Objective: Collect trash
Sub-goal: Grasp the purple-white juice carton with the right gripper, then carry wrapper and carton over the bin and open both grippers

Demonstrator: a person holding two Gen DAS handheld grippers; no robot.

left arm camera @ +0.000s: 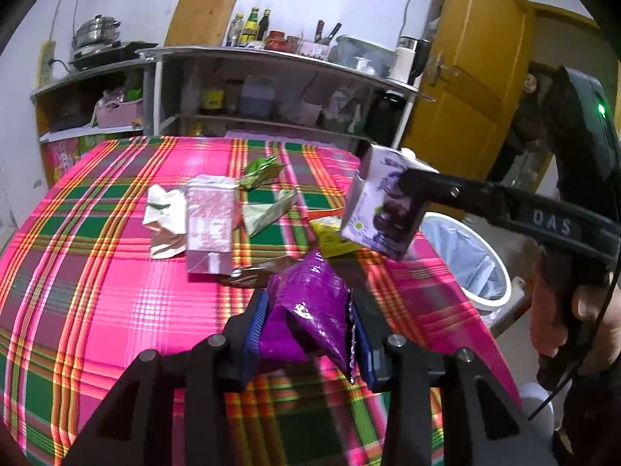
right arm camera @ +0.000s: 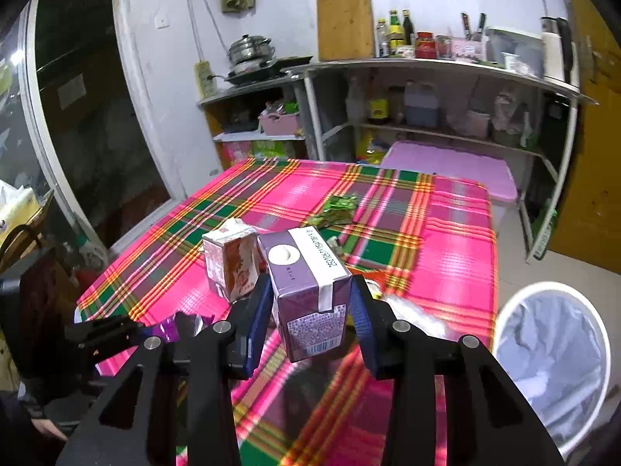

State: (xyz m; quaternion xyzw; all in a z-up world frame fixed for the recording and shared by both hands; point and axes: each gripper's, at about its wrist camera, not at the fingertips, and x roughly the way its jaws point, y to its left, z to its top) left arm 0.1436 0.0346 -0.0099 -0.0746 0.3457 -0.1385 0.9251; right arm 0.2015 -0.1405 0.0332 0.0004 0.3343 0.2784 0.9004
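Note:
My left gripper [left arm camera: 308,312] is shut on a crumpled purple wrapper [left arm camera: 310,306] just above the table. My right gripper [right arm camera: 310,299] is shut on a purple drink carton [right arm camera: 310,295] and holds it above the table's right edge; the carton also shows in the left wrist view [left arm camera: 382,202]. A pink carton [left arm camera: 209,217] stands mid-table, also in the right wrist view [right arm camera: 233,264]. Around it lie white crumpled paper [left arm camera: 165,217], a green wrapper [left arm camera: 260,171], a yellow wrapper [left arm camera: 333,237] and a brown wrapper [left arm camera: 252,273].
A white bin with a grey liner [right arm camera: 551,361] stands on the floor right of the table; it also shows in the left wrist view [left arm camera: 465,260]. The table has a pink plaid cloth [left arm camera: 97,272]. Shelves with bottles [left arm camera: 252,89] stand behind it. A yellow door [left arm camera: 465,77] is at the right.

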